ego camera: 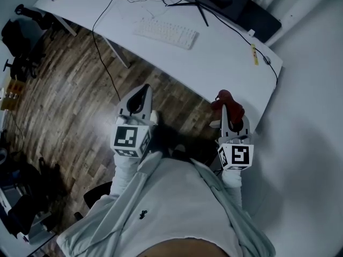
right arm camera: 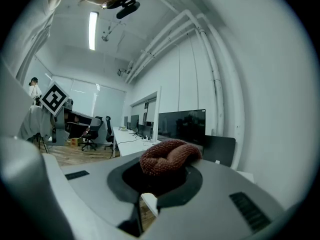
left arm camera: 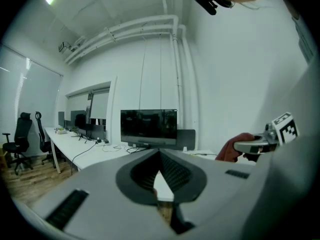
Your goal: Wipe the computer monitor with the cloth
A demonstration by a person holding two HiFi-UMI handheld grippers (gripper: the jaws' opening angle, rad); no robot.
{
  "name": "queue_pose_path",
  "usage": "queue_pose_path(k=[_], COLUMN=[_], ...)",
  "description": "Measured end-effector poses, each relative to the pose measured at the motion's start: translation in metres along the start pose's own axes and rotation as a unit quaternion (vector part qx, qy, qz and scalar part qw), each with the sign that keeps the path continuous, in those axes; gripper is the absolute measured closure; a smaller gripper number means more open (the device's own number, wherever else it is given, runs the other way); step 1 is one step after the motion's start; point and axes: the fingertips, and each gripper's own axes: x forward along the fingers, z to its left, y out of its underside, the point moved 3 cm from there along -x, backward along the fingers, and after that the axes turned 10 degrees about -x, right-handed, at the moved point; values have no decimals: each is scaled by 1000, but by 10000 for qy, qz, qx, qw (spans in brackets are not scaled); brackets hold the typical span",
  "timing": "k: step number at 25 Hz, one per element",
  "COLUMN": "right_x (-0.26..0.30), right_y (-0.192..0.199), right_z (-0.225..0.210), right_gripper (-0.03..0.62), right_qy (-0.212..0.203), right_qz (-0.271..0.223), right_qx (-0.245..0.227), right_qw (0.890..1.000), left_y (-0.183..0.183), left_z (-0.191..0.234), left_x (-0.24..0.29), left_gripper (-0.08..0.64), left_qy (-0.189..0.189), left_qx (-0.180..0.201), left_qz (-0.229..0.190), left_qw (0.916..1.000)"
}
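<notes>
Stands on a wooden floor (ego camera: pixel 69 95) beside a long white desk (ego camera: pixel 220 68). Holds one gripper in each hand, both pointing toward the desk.

Pinches a red cloth (right arm camera: pixel 167 156) in the right gripper (right arm camera: pixel 162 173). Squeezes it tight at the tips, with the cloth bunched up into a lump and sticking out over the jaws. Holds this gripper near the front edge of the desk.

Holds the left gripper (left arm camera: pixel 160 154) over the floor, with its jaws pressed together at the tips and nothing between them.

Faces a dark monitor (left arm camera: pixel 149 126) at the back of the desk, close to the white wall, well apart from the cloth and from both grippers. Looks down on a white keyboard (ego camera: pixel 166 32) lying flat in front of the monitor, with thin black cables (ego camera: pixel 102 20) trailing over the desk and down its side.
</notes>
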Motion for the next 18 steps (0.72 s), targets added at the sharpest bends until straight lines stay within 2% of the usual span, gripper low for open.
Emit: queue_pose_path(k=[5, 10, 13, 18], right_x=[62, 152, 204, 266], right_y=[-4, -15, -27, -42], right_z=[12, 37, 54, 77], right_gripper=[555, 555, 555, 555], right_qy=[-96, -180, -250, -230], right_qz=[34, 77, 74, 75], right_qx=[-5, 7, -25, 68], right_qw=[9999, 9998, 9997, 9997], left_y=[-5, -20, -33, -52], left_z=[45, 117, 163, 225], left_x=[34, 79, 98, 119], left_gripper=[540, 540, 540, 540], left_qy=[21, 38, 7, -17], left_qx=[-100, -97, 30, 96], left_qz=[-13, 59, 22, 23], left_qw=[9999, 9999, 10000, 10000])
